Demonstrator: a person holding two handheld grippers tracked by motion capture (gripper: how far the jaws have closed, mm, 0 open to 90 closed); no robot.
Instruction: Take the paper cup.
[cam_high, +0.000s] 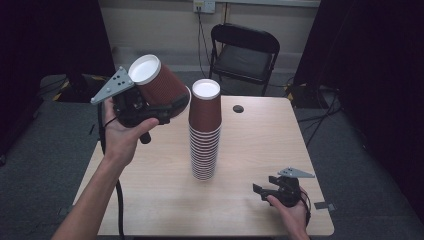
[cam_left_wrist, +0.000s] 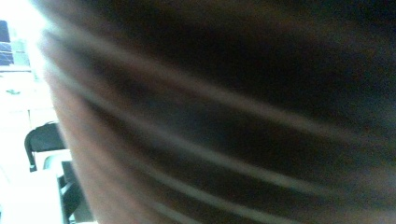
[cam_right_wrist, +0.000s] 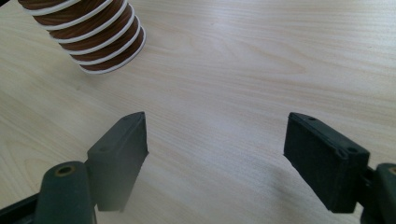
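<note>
Left gripper (cam_high: 170, 107) clamps one tilted brown cup (cam_high: 160, 82) above the table (cam_high: 150, 200), beside the inverted cup stack (cam_high: 205, 135); right gripper (cam_right_wrist: 215, 140) rests wide apart, empty; next, probably: seat cup on stack.

No readable text, label, brand, number or sign anywhere. Plain brown ribbed sides and blank white bases on the cup stack (cam_high: 205, 131) at frame centre of the high view and on the single cup (cam_high: 157, 81) at upper left. Bare holes, no lettering, on the grey plate (cam_high: 113, 85) beside that cup. Blurred brown and pale stripes across the left gripper view, nothing legible. Unmarked black jaws and bare wood grain on the table (cam_right_wrist: 261, 70) in the right gripper view.
</note>
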